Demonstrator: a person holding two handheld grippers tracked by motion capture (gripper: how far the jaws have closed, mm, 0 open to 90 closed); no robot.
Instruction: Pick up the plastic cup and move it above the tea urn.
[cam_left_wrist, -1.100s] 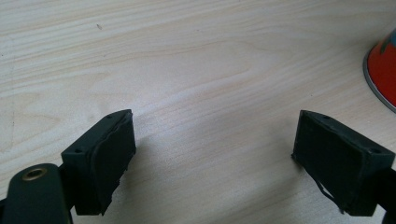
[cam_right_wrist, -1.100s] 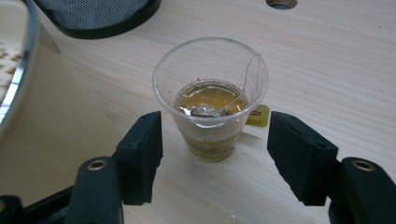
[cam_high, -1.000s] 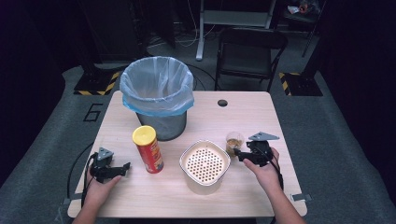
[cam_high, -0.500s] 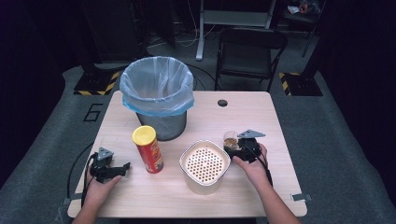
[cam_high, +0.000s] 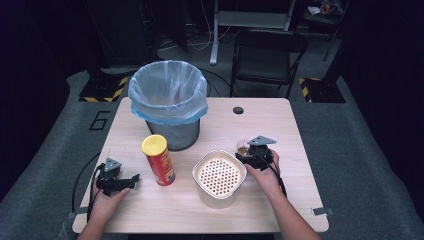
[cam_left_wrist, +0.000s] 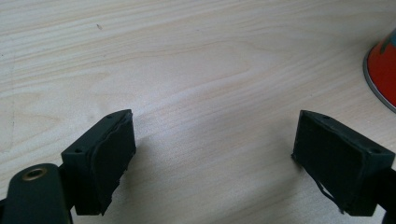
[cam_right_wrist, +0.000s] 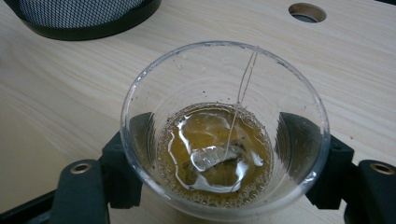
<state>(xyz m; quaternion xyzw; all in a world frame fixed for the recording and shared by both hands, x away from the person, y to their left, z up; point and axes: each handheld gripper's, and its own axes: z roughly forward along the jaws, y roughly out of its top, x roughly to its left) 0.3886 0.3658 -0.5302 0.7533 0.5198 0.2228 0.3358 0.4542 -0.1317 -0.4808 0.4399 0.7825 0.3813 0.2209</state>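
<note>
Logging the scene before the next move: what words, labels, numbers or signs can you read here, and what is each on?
"6": large pale numeral on the grey floor mat left of the table, in the high view.
Red chip can with yellow lid: printing on its side is too small and blurred to read.
Clear cup of brown liquid between the right tool's jaws: no text.
Blue-lined trash bin and white perforated container: no text visible.

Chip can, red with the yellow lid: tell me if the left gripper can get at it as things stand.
Probably yes. The left gripper rests open on the table beside the chip can, with only bare wood between them.
</note>
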